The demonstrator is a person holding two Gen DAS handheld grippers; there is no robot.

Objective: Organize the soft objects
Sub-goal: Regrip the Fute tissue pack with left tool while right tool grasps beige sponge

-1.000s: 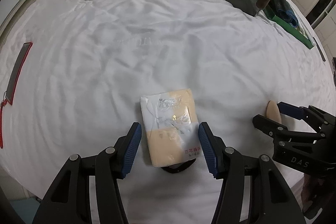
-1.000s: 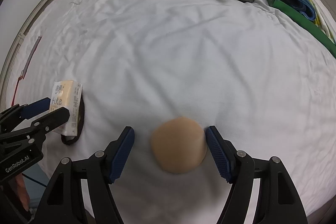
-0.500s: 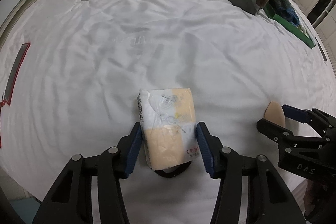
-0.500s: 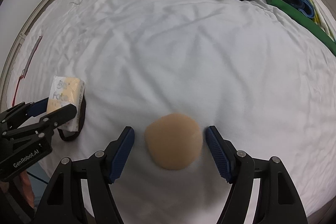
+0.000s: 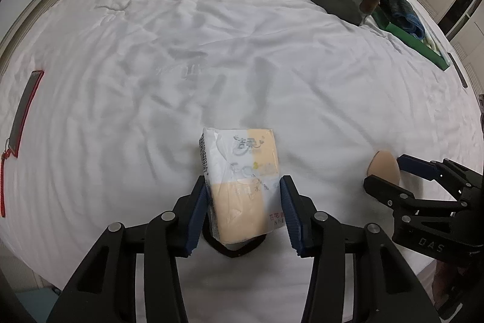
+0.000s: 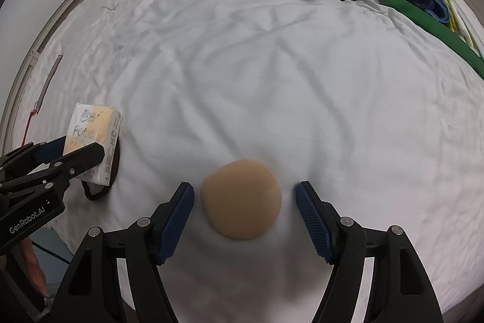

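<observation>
Left gripper (image 5: 243,203): jaws closing on the tissue pack (image 5: 242,177), pads apparently touching its sides
Right gripper (image 6: 245,212): spread wide, straddling the tan sponge (image 6: 241,207), pads apart from it
Surface: both things lie on the white sheet (image 6: 272,65), near its edge

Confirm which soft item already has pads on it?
The tissue pack: the left hand-held gripper is closing on its sides. The tan round pad sits untouched between the right hand-held gripper's open jaws.

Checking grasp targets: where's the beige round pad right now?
In the right wrist view the beige round pad lies on the white sheet between the right gripper fingers, untouched, right of the tissue pack.
</observation>
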